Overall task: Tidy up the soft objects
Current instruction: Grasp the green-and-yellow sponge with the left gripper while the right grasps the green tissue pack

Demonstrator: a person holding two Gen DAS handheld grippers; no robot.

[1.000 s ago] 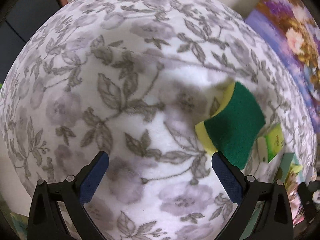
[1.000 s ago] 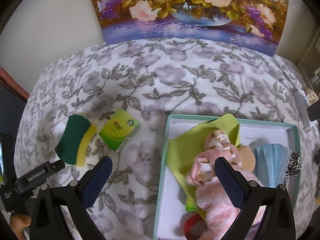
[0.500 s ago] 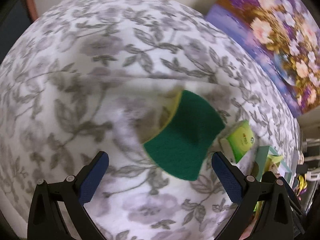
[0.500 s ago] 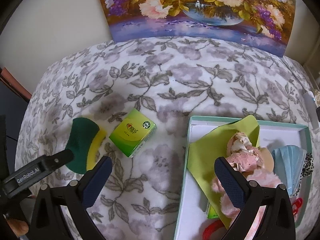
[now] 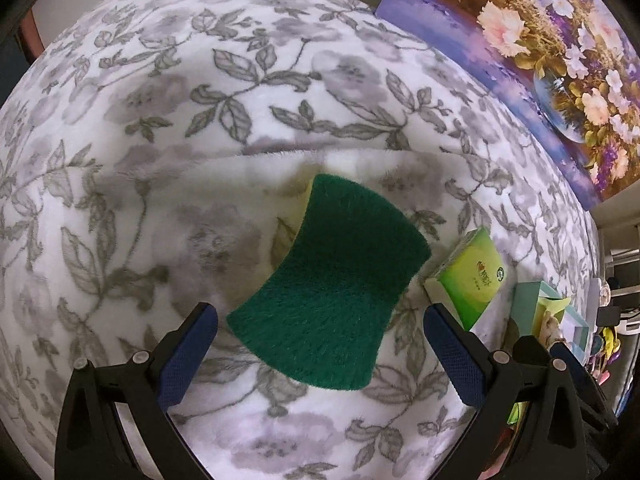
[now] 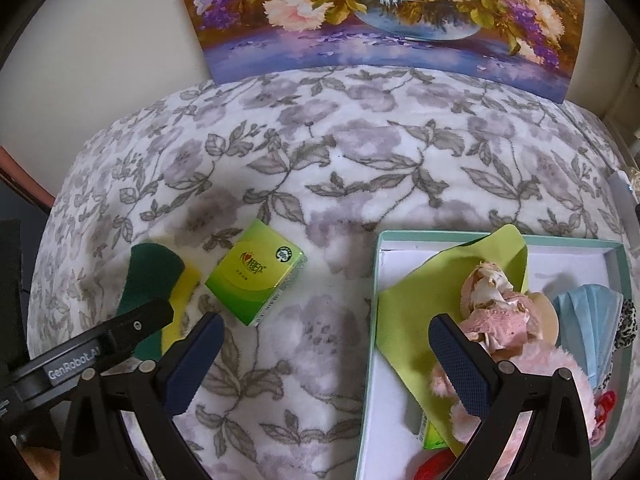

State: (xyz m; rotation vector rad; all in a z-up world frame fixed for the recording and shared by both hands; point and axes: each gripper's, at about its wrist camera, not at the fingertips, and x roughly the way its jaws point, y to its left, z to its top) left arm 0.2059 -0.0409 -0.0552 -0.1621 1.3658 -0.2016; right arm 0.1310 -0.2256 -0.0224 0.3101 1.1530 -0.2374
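A green and yellow sponge (image 5: 332, 284) lies green side up on the floral blanket (image 5: 200, 120). My left gripper (image 5: 320, 356) is open, its tips either side of the sponge's near end, close above it. The sponge also shows in the right wrist view (image 6: 154, 280), with the left gripper's finger (image 6: 132, 324) over it. A green tissue pack (image 6: 256, 276) lies just right of the sponge. My right gripper (image 6: 324, 360) is open and empty, above the blanket at the left wall of a mint-rimmed white box (image 6: 370, 312) holding a green cloth (image 6: 420, 304), pink plush (image 6: 500, 320) and blue mask (image 6: 592, 320).
A flower painting (image 6: 380, 12) leans against the wall behind the blanket. The tissue pack (image 5: 472, 280) and box (image 5: 528, 300) sit right of the sponge in the left wrist view. A leopard-print item (image 6: 628, 324) and a red item (image 6: 606, 400) lie in the box.
My left gripper has swung right and come down over the sponge, which now lies between its tips. My right gripper has drifted left, away from the box.
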